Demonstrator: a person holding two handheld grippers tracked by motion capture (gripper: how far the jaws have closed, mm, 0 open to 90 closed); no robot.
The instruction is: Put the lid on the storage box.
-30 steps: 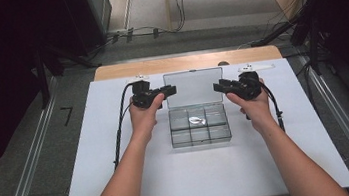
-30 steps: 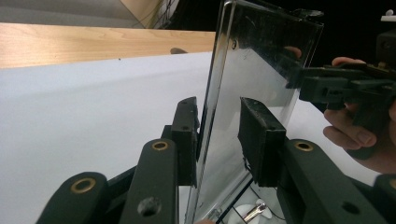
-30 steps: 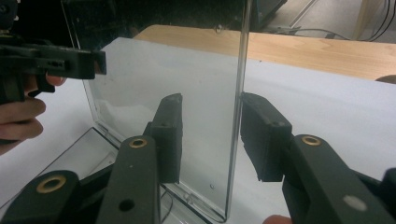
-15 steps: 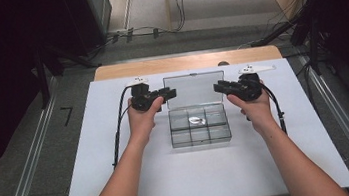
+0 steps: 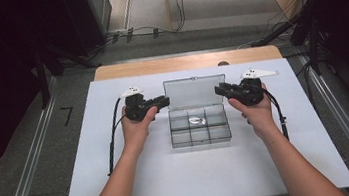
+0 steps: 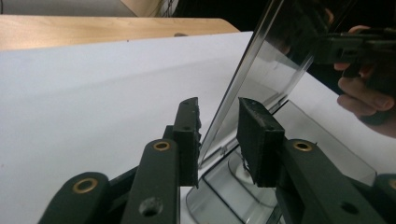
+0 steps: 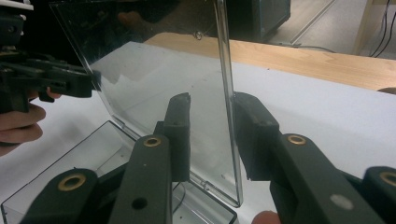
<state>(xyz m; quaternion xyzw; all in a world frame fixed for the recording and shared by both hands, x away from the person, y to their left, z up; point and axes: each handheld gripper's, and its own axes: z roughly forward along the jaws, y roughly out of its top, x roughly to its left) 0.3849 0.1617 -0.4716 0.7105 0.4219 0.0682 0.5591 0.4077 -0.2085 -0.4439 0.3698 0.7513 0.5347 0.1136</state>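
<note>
A clear plastic compartment box [image 5: 200,134] sits mid-table with its lid [image 5: 195,91] standing upright at the back. A small white item [image 5: 196,121] lies in one middle compartment. My left gripper [image 5: 165,99] is at the lid's left edge. In the left gripper view its jaws [image 6: 218,126] straddle that edge [image 6: 233,93], open, with a gap on each side. My right gripper [image 5: 218,90] is at the lid's right edge. Its jaws [image 7: 212,126] stand open either side of the lid [image 7: 154,79].
The box rests on a white board [image 5: 122,185] over a wooden table [image 5: 183,62]. Cables [image 5: 112,136] trail from both grippers along the board. Dark equipment and floor cables lie beyond the table's far edge.
Both grippers have shifted slightly toward me along the lid's side edges. The box and lid have not moved.
</note>
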